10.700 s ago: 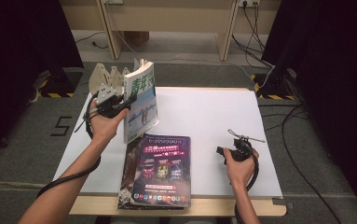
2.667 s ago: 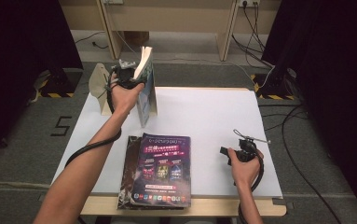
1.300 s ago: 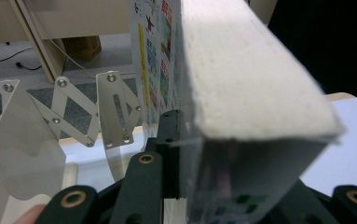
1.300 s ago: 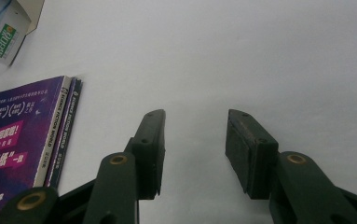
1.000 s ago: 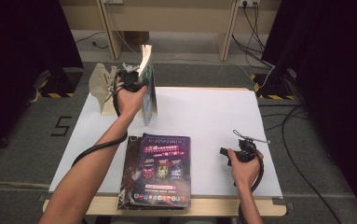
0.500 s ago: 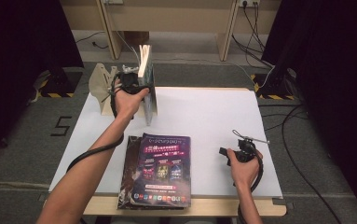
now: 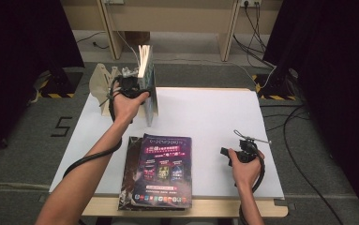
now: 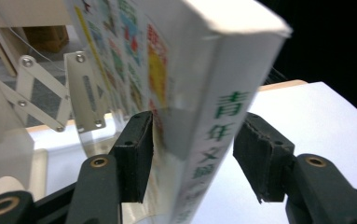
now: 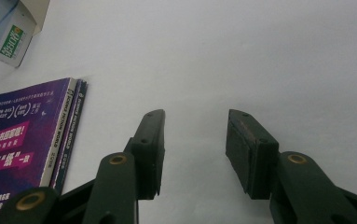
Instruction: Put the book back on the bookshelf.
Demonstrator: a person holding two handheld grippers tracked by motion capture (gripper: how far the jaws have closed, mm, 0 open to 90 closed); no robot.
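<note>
Book stands upright on its lower edge at the far left corner of the white table, spine toward the person, cover side against the bookend rack with its folding metal arms. Placed so, I judge, that the rack takes its lean and it stays standing without a hand on it.

Left gripper straddles the spine low down. Its jaws have just been opening: a clear gap shows between the right pad and the spine. The left pad sits close to the cover; I cannot tell whether it touches. The book is between the jaws, but I read it as released, not clamped. The low hold probably kept the book steady while it was set on edge.

Nearer the person, purple magazines lie flat in a small stack at the front edge of the table, well apart from the book; likely next in line for the rack.

Right gripper rests on the table at the right, jaws apart, nothing between them, pointed across bare tabletop past the magazine spines. Parked, it seems, clear of the left hand's work.
</note>
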